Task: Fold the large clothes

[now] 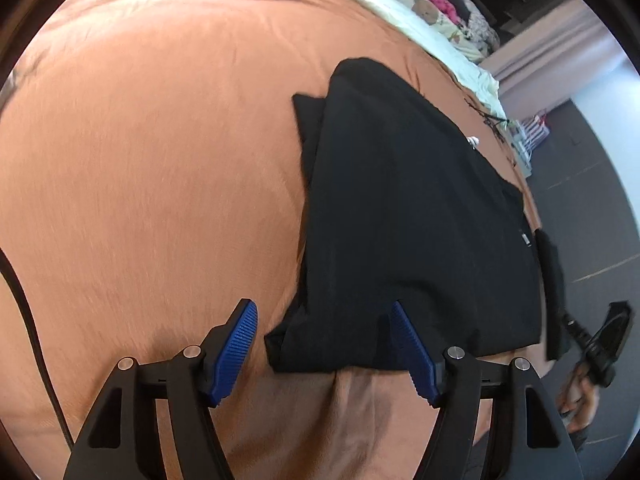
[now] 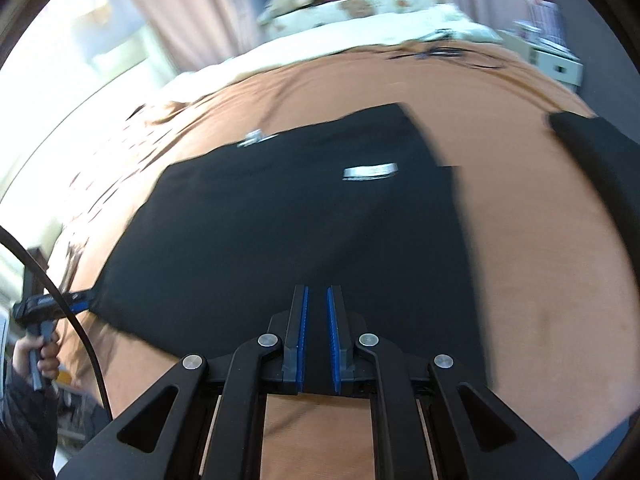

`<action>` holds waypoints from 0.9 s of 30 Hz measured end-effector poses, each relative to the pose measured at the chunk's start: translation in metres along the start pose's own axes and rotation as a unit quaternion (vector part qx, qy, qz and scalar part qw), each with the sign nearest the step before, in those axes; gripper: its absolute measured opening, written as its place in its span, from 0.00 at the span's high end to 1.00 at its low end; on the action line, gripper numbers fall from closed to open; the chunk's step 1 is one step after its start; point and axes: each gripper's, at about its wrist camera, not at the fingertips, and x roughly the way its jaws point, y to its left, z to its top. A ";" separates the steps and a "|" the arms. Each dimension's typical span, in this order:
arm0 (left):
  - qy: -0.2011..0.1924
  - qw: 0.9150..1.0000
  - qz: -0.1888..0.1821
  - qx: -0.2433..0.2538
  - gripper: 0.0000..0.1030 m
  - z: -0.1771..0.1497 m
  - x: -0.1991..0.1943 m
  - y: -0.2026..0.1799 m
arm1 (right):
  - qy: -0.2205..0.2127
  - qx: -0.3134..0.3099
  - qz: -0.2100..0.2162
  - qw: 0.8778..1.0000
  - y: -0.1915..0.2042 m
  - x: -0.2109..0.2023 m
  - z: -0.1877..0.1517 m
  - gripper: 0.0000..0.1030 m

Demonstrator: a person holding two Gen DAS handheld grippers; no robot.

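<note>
A large black garment [image 1: 408, 216] lies partly folded on an orange-brown bedspread [image 1: 160, 180]. My left gripper [image 1: 324, 344] is open, its blue pads either side of the garment's near corner, just above it. In the right wrist view the same garment [image 2: 280, 216] fills the middle, with a white label [image 2: 370, 171] on top. My right gripper [image 2: 317, 320] has its pads nearly together over the garment's near edge; whether cloth is pinched between them cannot be told. The right gripper also shows in the left wrist view [image 1: 600, 344], at the garment's far side.
A second black piece [image 2: 600, 160] lies at the right of the bedspread [image 2: 540, 280]. A cream quilt with pink items [image 1: 432, 4] lies at the head of the bed. A black cable [image 2: 68, 312] hangs at the left. Grey floor [image 1: 592, 200] lies beyond the bed edge.
</note>
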 end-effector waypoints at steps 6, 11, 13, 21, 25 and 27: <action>0.029 0.999 -0.024 -0.033 0.31 -0.008 0.008 0.009 | 0.028 -0.038 0.033 0.998 0.048 0.035 -0.001 0.94; 0.035 0.997 -0.046 -0.053 0.35 -0.012 0.009 0.013 | 0.051 -0.048 0.046 0.997 0.074 0.068 0.004 0.94; 0.035 0.997 -0.051 -0.056 0.38 -0.009 0.013 0.014 | 0.066 -0.049 0.040 0.996 0.076 0.079 0.002 0.94; 0.032 0.994 -0.077 -0.072 0.49 0.003 0.023 0.017 | 0.095 -0.028 0.032 0.995 0.065 0.103 -0.012 0.94; 0.023 0.995 -0.070 -0.061 0.66 -0.002 0.015 0.016 | 0.099 -0.015 0.030 0.995 0.056 0.108 0.004 0.95; 0.014 0.996 -0.067 -0.060 0.70 -0.005 0.011 0.015 | 0.101 -0.011 0.014 0.995 0.058 0.115 0.015 0.95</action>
